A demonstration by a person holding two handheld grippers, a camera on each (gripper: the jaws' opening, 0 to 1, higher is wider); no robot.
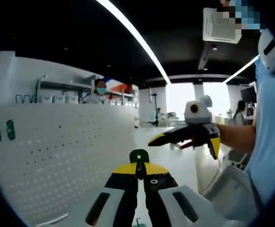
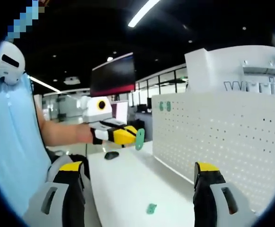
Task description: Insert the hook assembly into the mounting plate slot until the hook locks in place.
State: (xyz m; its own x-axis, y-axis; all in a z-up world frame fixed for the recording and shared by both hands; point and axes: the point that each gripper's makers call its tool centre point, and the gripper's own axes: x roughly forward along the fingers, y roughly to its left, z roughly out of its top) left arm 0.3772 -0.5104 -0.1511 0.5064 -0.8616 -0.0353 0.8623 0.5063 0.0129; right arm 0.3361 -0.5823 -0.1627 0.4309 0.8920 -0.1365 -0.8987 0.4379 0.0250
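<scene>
The white pegboard mounting plate (image 1: 57, 161) stands upright along one edge of the white table (image 2: 128, 189), its face a grid of small holes. In the left gripper view it fills the left side; in the right gripper view the same board (image 2: 222, 142) runs along the right. Two green hooks (image 1: 3, 130) already sit high on the board, well away from both hands; they also show small in the right gripper view (image 2: 164, 106).

The person in a light blue shirt (image 2: 12, 142) stands at the table's near end, a pair of tongs in each hand.

The left tongs (image 1: 138, 166) are closed on the green hook assembly (image 1: 139, 156), which pokes out just past the yellow tips. In the right gripper view those left tongs (image 2: 130, 135) hold the hook (image 2: 140, 139) with its long axis roughly upright, out over the table and apart from the board.

The right tongs (image 2: 139, 177) are spread wide and empty; in the left gripper view they (image 1: 189, 139) hover over the table's far side.

A small green piece (image 2: 151, 208) lies loose on the table between the right tongs' jaws.

The move ahead turns on this: the board lies to the left of the held hook, so I judge the left hand must swing the hook sideways toward the holes, and it is the nearer hand.
</scene>
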